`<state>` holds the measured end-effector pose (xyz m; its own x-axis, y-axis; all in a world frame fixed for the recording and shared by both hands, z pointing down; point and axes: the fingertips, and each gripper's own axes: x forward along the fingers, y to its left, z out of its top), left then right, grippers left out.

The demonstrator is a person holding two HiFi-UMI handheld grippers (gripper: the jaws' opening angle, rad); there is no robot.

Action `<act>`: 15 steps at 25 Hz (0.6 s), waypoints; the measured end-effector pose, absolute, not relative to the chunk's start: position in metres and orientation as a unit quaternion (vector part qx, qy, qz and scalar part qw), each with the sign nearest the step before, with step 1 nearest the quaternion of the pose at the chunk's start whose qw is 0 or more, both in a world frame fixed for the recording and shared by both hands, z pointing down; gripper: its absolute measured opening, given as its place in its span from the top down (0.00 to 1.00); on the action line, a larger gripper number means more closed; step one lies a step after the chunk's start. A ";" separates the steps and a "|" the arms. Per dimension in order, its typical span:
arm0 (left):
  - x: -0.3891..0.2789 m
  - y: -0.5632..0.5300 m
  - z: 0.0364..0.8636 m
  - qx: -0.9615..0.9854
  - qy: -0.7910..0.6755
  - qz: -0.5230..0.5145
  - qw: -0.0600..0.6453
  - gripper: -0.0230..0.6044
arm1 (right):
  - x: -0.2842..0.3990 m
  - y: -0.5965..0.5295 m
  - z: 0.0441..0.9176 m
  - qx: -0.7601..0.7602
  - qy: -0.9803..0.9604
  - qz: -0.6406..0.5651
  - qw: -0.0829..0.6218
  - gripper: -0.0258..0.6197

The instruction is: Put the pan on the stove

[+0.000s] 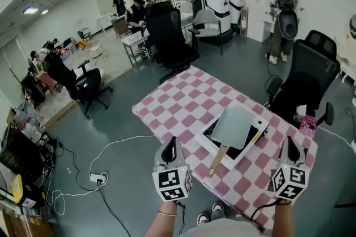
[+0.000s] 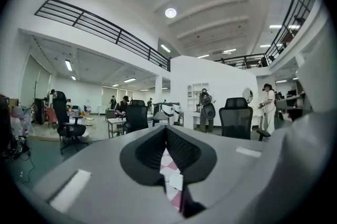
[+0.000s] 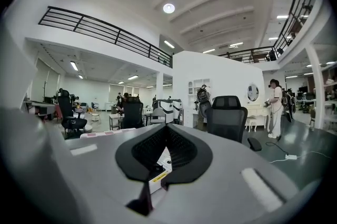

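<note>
A square grey pan [image 1: 232,126] with a wooden handle [image 1: 217,159] rests on the white stove [image 1: 203,142], which has a black top. The stove stands on the table with the pink checkered cloth [image 1: 183,102]. The handle points toward me, over the stove's front edge. My left gripper [image 1: 171,144] hovers at the table's near left edge, shut, nothing in it. My right gripper [image 1: 290,144] hovers at the near right, also shut and empty. In the left gripper view the gripper [image 2: 166,131] frames a strip of cloth. In the right gripper view the gripper [image 3: 167,129] frames the stove's white edge [image 3: 159,168].
A black office chair [image 1: 307,77] stands right of the table and another [image 1: 172,35] behind it. A power strip [image 1: 97,177] and white cable lie on the floor at left. A pink object [image 1: 307,125] sits at the table's right edge. People work far off.
</note>
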<state>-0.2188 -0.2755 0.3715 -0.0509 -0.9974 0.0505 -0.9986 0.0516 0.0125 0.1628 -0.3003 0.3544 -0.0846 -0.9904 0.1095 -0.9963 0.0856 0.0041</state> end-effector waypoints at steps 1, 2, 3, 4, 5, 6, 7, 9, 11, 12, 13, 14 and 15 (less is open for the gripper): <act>-0.217 -0.277 0.373 0.691 -0.722 0.013 0.027 0.97 | 0.165 -0.299 0.356 0.677 -0.734 0.037 0.042 0.95; -0.215 -0.279 0.373 0.694 -0.719 0.012 0.029 0.97 | 0.166 -0.298 0.358 0.678 -0.733 0.039 0.043 0.95; -0.213 -0.280 0.373 0.697 -0.717 0.011 0.030 0.97 | 0.167 -0.297 0.360 0.678 -0.732 0.041 0.043 0.95; -0.211 -0.281 0.372 0.699 -0.714 0.008 0.028 0.97 | 0.168 -0.297 0.361 0.679 -0.732 0.042 0.043 0.95; -0.209 -0.282 0.370 0.701 -0.712 0.005 0.025 0.97 | 0.168 -0.297 0.362 0.679 -0.731 0.043 0.043 0.94; -0.207 -0.283 0.369 0.704 -0.710 0.002 0.024 0.97 | 0.169 -0.297 0.363 0.679 -0.731 0.043 0.044 0.94; -0.205 -0.284 0.369 0.705 -0.709 0.000 0.024 0.97 | 0.169 -0.297 0.363 0.679 -0.731 0.043 0.044 0.95; -0.203 -0.287 0.369 0.706 -0.707 0.000 0.028 0.97 | 0.169 -0.298 0.363 0.679 -0.732 0.044 0.044 0.95; -0.203 -0.288 0.371 0.704 -0.709 0.004 0.032 0.97 | 0.169 -0.297 0.363 0.678 -0.732 0.044 0.046 0.95; -0.203 -0.289 0.372 0.703 -0.711 0.006 0.034 0.97 | 0.170 -0.297 0.363 0.678 -0.732 0.042 0.049 0.95; -0.203 -0.289 0.373 0.702 -0.712 0.008 0.037 0.97 | 0.170 -0.296 0.363 0.677 -0.733 0.037 0.055 0.95; -0.203 -0.290 0.374 0.701 -0.712 0.009 0.040 0.97 | 0.169 -0.296 0.363 0.677 -0.733 0.030 0.062 0.95; -0.203 -0.291 0.375 0.701 -0.712 0.009 0.043 0.97 | 0.169 -0.297 0.363 0.676 -0.733 0.026 0.066 0.95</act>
